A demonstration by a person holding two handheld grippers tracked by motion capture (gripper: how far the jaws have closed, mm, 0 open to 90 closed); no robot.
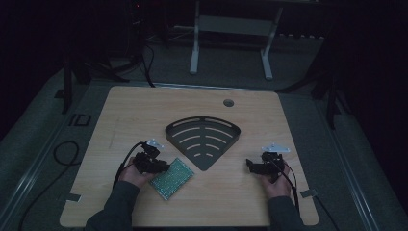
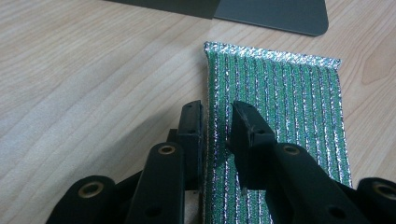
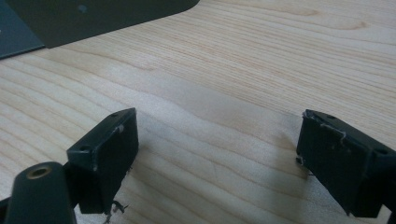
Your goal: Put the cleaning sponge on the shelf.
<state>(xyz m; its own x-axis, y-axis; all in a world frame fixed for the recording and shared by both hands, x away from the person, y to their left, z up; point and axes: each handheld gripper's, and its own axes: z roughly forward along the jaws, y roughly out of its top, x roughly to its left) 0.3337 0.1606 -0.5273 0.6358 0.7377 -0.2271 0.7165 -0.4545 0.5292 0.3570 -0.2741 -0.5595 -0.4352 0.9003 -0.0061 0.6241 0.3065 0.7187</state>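
Left gripper view tells me my left gripper (image 2: 217, 122) pinches the green, silver-threaded scouring pad's (image 2: 289, 112) near edge on the table, right gripper (image 3: 217, 154) gaping idle, so lifting comes next.

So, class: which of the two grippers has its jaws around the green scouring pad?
The left gripper: its jaws straddle the edge of the green scouring pad, while the right gripper stands wide open over bare wooden table.

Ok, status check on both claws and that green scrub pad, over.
Left claw pinching the scrub pad's near edge. Right claw open over bare table. Pad flat beside the black rack. Nothing in the way.
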